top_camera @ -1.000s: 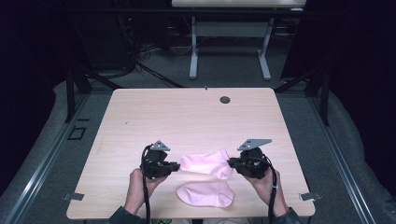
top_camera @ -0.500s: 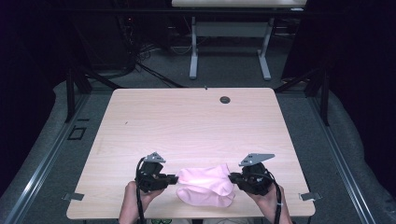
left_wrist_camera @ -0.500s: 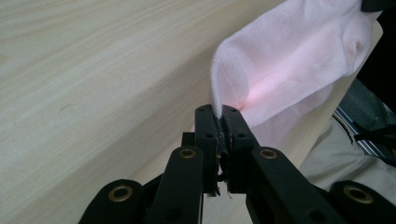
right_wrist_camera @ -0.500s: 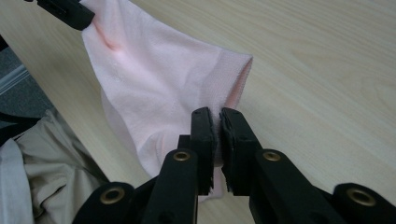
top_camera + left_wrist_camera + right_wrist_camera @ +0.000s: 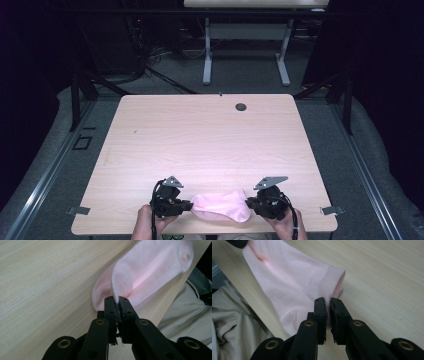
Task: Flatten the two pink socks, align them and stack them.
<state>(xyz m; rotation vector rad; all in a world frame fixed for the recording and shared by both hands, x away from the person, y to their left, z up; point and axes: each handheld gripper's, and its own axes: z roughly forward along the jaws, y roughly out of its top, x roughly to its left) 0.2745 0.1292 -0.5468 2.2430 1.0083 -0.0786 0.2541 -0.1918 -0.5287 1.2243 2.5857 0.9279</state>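
Observation:
A pale pink sock [image 5: 220, 206] lies at the near edge of the wooden table [image 5: 200, 140], and a second pink sock seems to lie under it. My left gripper [image 5: 188, 205] is shut on its toe end. In the left gripper view the black jaws [image 5: 117, 304] pinch a fold of the sock [image 5: 150, 267]. My right gripper [image 5: 248, 203] is shut on the cuff end; the right gripper view has its jaws [image 5: 328, 305] clamped on the ribbed cuff [image 5: 329, 285] of the sock [image 5: 287, 282]. The sock stretches between the two grippers, low over the table.
A small dark round grommet [image 5: 241, 106] sits near the table's far edge. The person's beige trousers [image 5: 234, 325] lie just past the near edge. Metal brackets [image 5: 332, 210] stick out at the front corners. A white-legged table [image 5: 250, 45] stands behind.
Both grippers have come toward the near edge and down, carrying the upper sock. It now covers the sock that lay near the front edge.

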